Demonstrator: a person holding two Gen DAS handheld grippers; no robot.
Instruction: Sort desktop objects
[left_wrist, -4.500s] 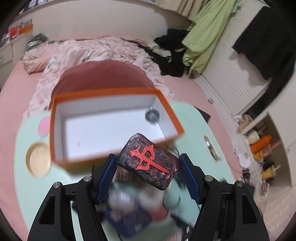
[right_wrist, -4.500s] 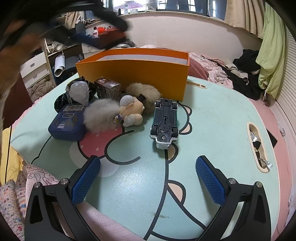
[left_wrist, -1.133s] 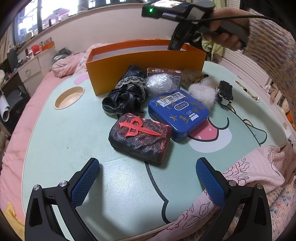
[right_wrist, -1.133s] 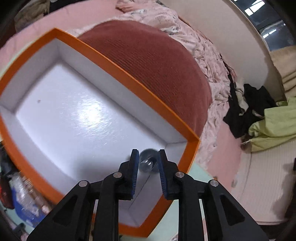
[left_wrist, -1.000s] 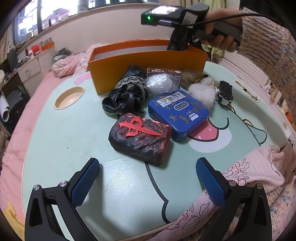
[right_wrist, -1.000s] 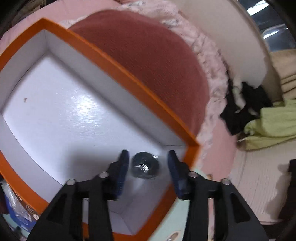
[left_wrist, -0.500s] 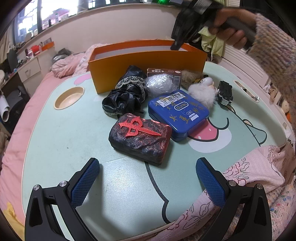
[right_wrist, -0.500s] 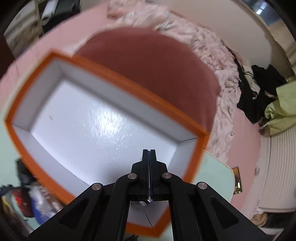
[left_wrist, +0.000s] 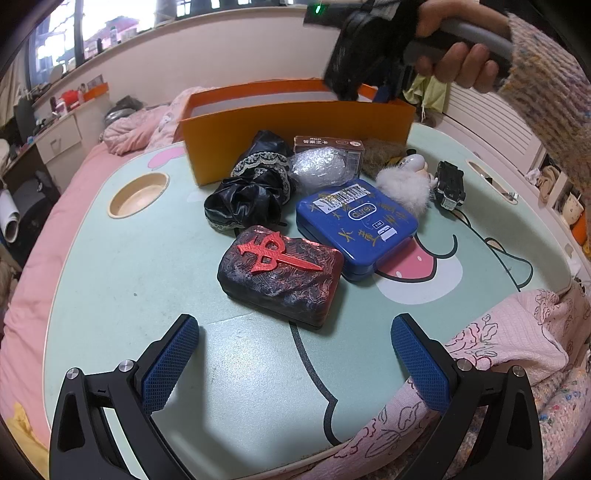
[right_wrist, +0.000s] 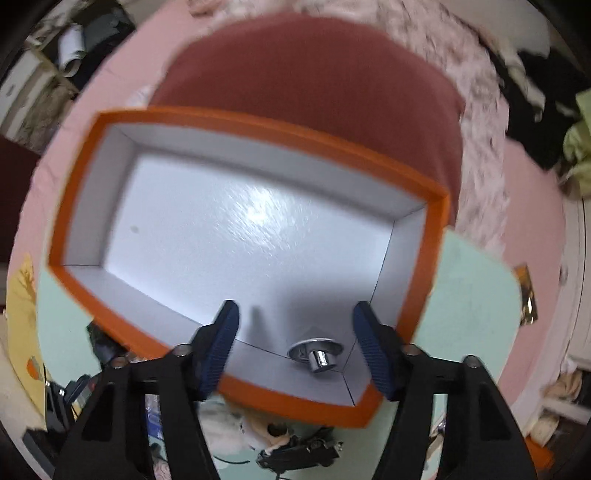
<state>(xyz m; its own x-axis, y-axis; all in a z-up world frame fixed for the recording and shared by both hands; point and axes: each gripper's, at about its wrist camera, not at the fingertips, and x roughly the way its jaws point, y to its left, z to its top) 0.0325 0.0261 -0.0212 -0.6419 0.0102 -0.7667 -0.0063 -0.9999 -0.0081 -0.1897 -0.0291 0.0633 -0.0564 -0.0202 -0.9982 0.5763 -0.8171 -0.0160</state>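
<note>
Readable markings: the blue tin in your left wrist view carries the word "durex" in white, gold script characters, and a white barcode sticker along its upper edge. The brown carton behind it has light characters on its top face, too small to read. The dark red block bears a raised bright-red emblem, no text.

Your right gripper points down into the orange box. Its jaws are opening and grip nothing; a small silver metal piece, a disc with a shiny stub, lies on the white floor in the box's near right corner, between the blue pads but clear of them.

Your left gripper hangs wide open and empty above the green table, with the dark red block just ahead of it. Still on the table in front of the box: black lace-trimmed fabric, a silver wrapped bundle, a white fluffy toy and a black toy car.
</note>
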